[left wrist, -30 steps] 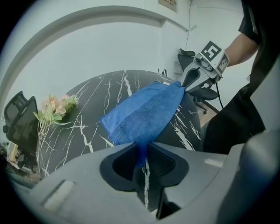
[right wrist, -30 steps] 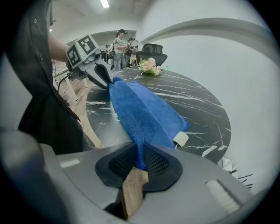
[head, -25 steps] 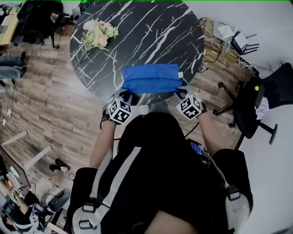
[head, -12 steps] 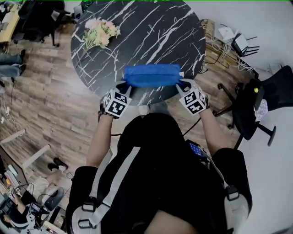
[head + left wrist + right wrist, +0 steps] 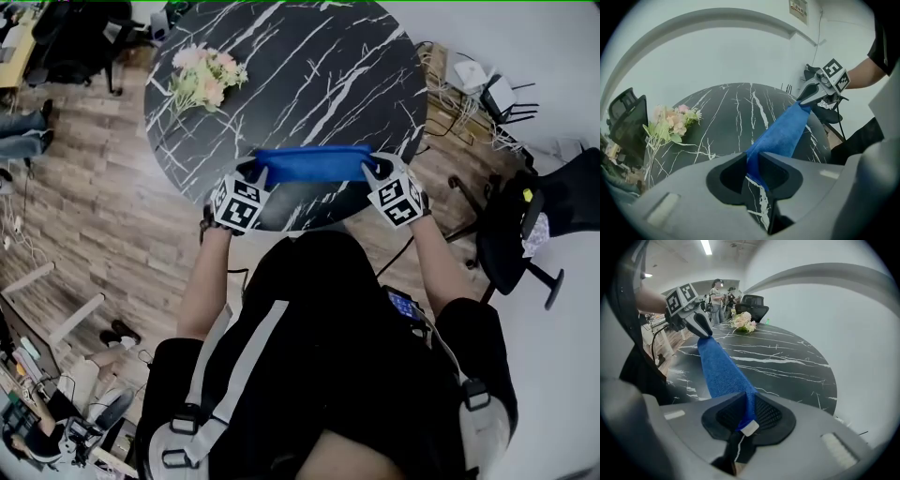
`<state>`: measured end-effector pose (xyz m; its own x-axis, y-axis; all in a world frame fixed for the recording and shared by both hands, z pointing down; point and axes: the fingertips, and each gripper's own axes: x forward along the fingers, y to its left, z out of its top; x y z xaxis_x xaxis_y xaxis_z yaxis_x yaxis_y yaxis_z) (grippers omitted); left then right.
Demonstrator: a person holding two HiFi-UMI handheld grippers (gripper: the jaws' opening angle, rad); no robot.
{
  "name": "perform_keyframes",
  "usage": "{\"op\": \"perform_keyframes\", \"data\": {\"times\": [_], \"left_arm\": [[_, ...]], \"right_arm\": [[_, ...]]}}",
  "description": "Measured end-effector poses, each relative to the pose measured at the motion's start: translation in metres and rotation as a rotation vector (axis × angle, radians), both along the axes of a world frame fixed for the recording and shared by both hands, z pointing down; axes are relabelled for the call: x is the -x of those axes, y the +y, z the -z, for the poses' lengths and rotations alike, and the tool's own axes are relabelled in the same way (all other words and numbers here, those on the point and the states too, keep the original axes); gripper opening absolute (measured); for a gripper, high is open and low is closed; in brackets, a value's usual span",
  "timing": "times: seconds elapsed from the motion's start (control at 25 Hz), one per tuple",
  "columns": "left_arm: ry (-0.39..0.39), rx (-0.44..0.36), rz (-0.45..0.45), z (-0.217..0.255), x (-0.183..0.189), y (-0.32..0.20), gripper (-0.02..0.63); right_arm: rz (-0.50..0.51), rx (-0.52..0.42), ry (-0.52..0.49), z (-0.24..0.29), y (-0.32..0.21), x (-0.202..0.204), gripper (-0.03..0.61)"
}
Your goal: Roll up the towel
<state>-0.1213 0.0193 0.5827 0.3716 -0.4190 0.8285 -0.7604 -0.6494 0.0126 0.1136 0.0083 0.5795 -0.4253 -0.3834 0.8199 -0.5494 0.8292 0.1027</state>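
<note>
The left tool (image 5: 751, 171) has its jaws drawn narrow, pinched on one end of the blue towel (image 5: 780, 133). The cloth runs up through the slot between them and away toward the other tool. The right tool (image 5: 749, 411) is set just as narrow and clamps the towel's opposite end. A small white label (image 5: 750, 428) pokes out on the camera side of its pads.

Between the two tools the towel spans as one long folded band, pulled fairly straight from jaw to jaw. It is held over the near part of the round black marble counter (image 5: 309, 75). No view shows for sure whether its lower edge brushes the marble.

Beyond the towel, the counter's white-veined top stretches away from both tools. A bouquet (image 5: 202, 75) of pale pink flowers with green stems lies on it, ahead of the left tool and off to that tool's outer side, well apart from the cloth.

Past the counter's edge lies a wood-plank floor (image 5: 103, 216). A black office chair (image 5: 525, 216) stands out to the right of the right tool.
</note>
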Motion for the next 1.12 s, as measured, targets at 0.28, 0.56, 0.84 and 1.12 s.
{"op": "perform_keyframes", "data": {"times": [0.28,0.56,0.84,1.12], "left_arm": [[-0.007,0.034,0.031,-0.011,0.006,-0.028,0.089],[-0.014,0.04,0.048,-0.025,0.008,-0.043,0.095],[-0.007,0.036,0.08,-0.026,0.009,-0.043,0.095],[0.104,-0.037,0.247,0.008,0.023,-0.053,0.129]], "right_arm": [[-0.025,0.049,0.003,-0.01,-0.034,-0.003,0.089],[-0.031,0.094,-0.001,-0.024,-0.048,-0.006,0.103],[-0.024,0.086,0.001,-0.025,-0.05,-0.004,0.101],[-0.111,0.017,-0.112,0.004,-0.062,-0.004,0.101]]}}
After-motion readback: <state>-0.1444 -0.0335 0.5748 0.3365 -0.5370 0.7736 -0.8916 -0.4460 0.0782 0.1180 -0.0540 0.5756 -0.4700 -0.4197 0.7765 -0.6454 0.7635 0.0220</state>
